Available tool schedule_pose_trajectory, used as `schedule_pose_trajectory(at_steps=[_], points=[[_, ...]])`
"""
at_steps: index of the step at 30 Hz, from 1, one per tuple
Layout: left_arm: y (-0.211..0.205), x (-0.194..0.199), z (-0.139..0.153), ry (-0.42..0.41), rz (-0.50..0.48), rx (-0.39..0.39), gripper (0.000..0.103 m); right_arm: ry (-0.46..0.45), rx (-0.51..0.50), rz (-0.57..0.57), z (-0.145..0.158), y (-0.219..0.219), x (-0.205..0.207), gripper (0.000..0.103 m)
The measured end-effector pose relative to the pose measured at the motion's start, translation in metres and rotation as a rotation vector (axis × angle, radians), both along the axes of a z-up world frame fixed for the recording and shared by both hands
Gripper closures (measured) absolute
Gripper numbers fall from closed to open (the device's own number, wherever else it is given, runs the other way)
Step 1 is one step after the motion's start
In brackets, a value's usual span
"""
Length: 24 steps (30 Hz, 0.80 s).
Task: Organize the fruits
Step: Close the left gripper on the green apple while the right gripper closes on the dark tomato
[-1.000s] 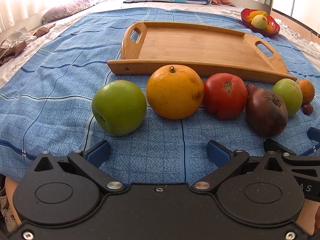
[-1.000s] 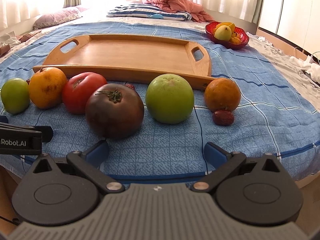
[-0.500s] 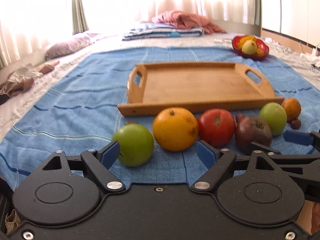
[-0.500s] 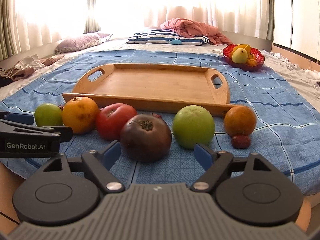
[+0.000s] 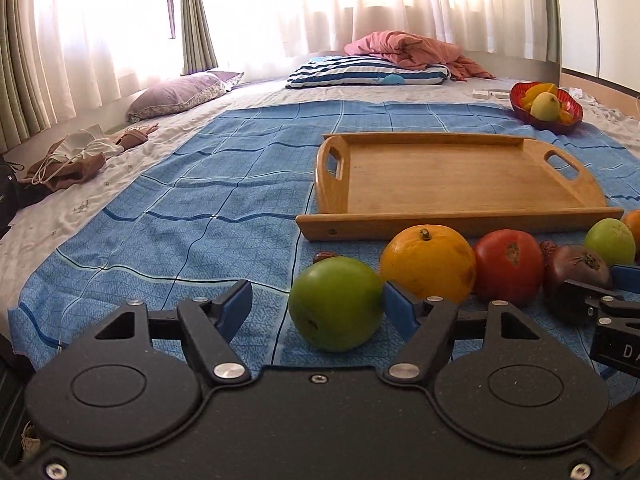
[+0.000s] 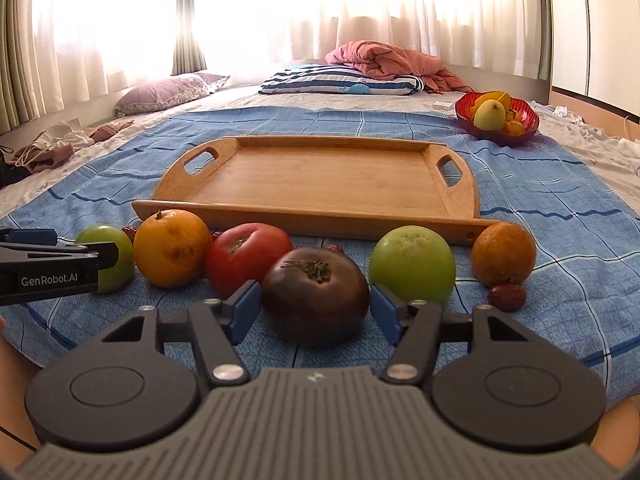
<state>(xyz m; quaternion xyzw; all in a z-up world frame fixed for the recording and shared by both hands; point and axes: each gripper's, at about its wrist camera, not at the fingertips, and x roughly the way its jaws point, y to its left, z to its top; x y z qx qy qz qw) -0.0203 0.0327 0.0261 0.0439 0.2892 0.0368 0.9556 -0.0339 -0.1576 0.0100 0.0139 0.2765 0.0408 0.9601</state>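
A row of fruit lies on the blue cloth in front of an empty wooden tray (image 5: 460, 178) (image 6: 320, 178). From the left: green apple (image 5: 336, 304) (image 6: 110, 256), big orange (image 5: 428, 264) (image 6: 172, 248), red tomato (image 5: 508, 266) (image 6: 248, 258), dark tomato (image 5: 576, 276) (image 6: 316, 294), second green apple (image 6: 412, 264), small orange (image 6: 503, 254), and small red dates (image 6: 508, 297). My left gripper (image 5: 316, 310) is open; the green apple sits by its right finger. My right gripper (image 6: 316, 312) is open around the dark tomato.
A red bowl of fruit (image 5: 546, 106) (image 6: 496, 118) stands at the back right. Pillows and a pink blanket (image 6: 384, 64) lie at the far end. Clothes (image 5: 76, 156) lie on the left. The bed's front edge is just under both grippers.
Both grippers have tilted up, showing more of the room. The left one has shifted left, so the green apple is at its right finger. The right one now has the dark tomato between its fingers.
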Motion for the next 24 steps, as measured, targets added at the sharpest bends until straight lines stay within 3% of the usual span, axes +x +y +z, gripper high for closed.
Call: schedule_pose_trajectory(at_steps=[8, 14, 18, 20, 22, 24], points=[[0.006, 0.008, -0.010, 0.026, -0.030, -0.083, 0.047, 0.002, -0.004, -0.009, 0.000, 0.001, 0.002, 0.032], [0.010, 0.007, -0.012, 0.019, -0.015, -0.113, 0.045, 0.006, -0.012, -0.018, -0.002, 0.003, 0.003, 0.025], [0.010, 0.008, -0.014, 0.014, -0.001, -0.097, 0.034, 0.014, -0.011, -0.034, -0.004, 0.003, 0.004, 0.022], [0.010, 0.012, -0.018, 0.030, -0.003, -0.093, 0.033, 0.023, -0.018, -0.033, -0.006, 0.004, 0.006, 0.021], [0.013, 0.016, -0.022, 0.050, -0.010, -0.114, 0.036, 0.035, -0.020, -0.031, -0.009, 0.004, 0.009, 0.021], [0.015, 0.019, -0.024, 0.066, -0.018, -0.143, 0.046, 0.043, -0.013, -0.027, -0.011, 0.005, 0.012, 0.021]])
